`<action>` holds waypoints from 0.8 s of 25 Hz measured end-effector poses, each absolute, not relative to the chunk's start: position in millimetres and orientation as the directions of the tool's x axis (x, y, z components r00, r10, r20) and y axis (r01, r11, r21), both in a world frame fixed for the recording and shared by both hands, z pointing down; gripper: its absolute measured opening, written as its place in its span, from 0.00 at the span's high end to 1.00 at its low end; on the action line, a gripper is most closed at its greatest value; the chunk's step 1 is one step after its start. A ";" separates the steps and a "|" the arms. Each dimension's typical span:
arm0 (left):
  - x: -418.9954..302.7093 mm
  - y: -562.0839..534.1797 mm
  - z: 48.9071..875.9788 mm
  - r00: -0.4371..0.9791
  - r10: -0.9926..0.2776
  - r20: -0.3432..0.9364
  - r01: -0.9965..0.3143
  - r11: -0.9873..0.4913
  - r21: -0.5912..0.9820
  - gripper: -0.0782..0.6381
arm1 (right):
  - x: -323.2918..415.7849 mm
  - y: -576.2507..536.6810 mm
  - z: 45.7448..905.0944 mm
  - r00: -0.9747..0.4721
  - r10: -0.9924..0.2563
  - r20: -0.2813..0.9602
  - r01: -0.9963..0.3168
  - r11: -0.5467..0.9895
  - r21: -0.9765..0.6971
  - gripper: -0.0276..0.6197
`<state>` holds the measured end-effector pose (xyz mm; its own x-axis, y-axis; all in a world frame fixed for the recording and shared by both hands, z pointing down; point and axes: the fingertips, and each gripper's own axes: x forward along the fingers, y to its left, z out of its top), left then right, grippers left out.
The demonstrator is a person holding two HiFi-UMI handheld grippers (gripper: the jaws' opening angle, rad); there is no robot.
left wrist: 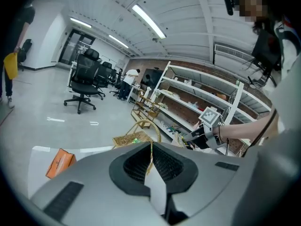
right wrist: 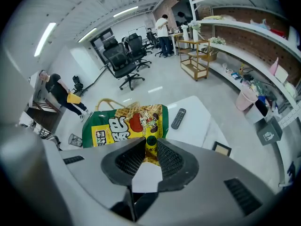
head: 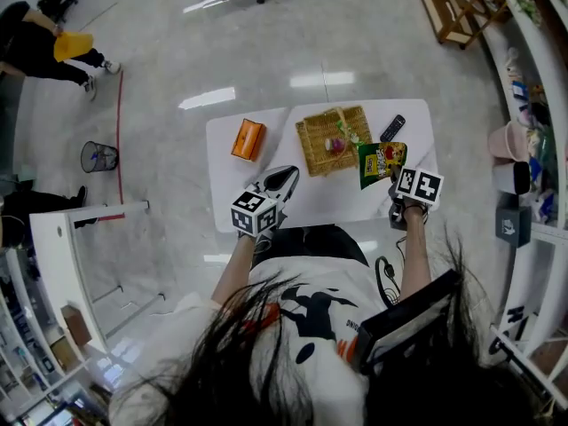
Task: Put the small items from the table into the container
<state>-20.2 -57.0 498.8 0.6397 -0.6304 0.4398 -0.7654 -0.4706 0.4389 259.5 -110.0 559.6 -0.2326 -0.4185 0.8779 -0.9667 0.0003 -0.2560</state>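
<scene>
The right gripper (right wrist: 150,147) is clenching a green and yellow snack bag (right wrist: 124,124), its two pads pinching the bag's near edge while the rest of the bag is sticking out ahead of the jaws. In the head view this gripper (head: 396,177) is holding the bag (head: 382,162) above the white table (head: 355,204), just beside the right rim of the wicker basket (head: 321,153) and near the black remote (head: 392,128), which is lying on the tabletop behind it. A few small things, one pink and one green, are sitting inside the basket, too small to name. The left gripper (head: 286,177) is hovering over the table's front edge, just left of the basket, with its jaws pressed together and nothing between them (left wrist: 150,163); its view is looking past them at the basket's handle (left wrist: 141,128). An orange box (head: 248,139) is lying on the table, left of the basket and well apart from both grippers.
</scene>
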 end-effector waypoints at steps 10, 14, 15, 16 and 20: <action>3.4 -52.3 496.2 0.582 -0.673 0.457 -0.808 -0.417 0.416 0.88 | 293.2 -185.5 597.3 -0.068 -0.404 0.912 -0.997 0.002 -0.073 0.83; -2.2 -45.9 494.7 0.550 -0.695 0.464 -0.829 -0.384 0.407 0.88 | 280.5 -206.5 606.4 -0.030 -0.394 0.919 -0.998 0.061 -0.007 0.82; -4.2 -44.8 494.5 0.542 -0.700 0.466 -0.834 -0.376 0.404 0.88 | 275.0 -211.1 607.1 -0.032 -0.393 0.919 -0.997 0.073 -0.004 0.82; -6.3 -43.8 494.6 0.534 -0.704 0.469 -0.838 -0.368 0.402 0.88 | 268.4 -215.2 607.8 -0.040 -0.391 0.920 -0.996 0.083 -0.008 0.82; -13.0 -39.0 496.9 0.511 -0.710 0.485 -0.852 -0.343 0.396 0.88 | 239.5 -224.7 611.2 -0.073 -0.378 0.923 -0.992 0.123 -0.029 0.82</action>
<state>-13.0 -39.0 496.9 0.5112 -0.7098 0.4847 -0.8517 -0.3427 0.3964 239.5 -224.7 611.2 -0.0735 -0.3777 0.9230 -0.9920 0.1226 -0.0288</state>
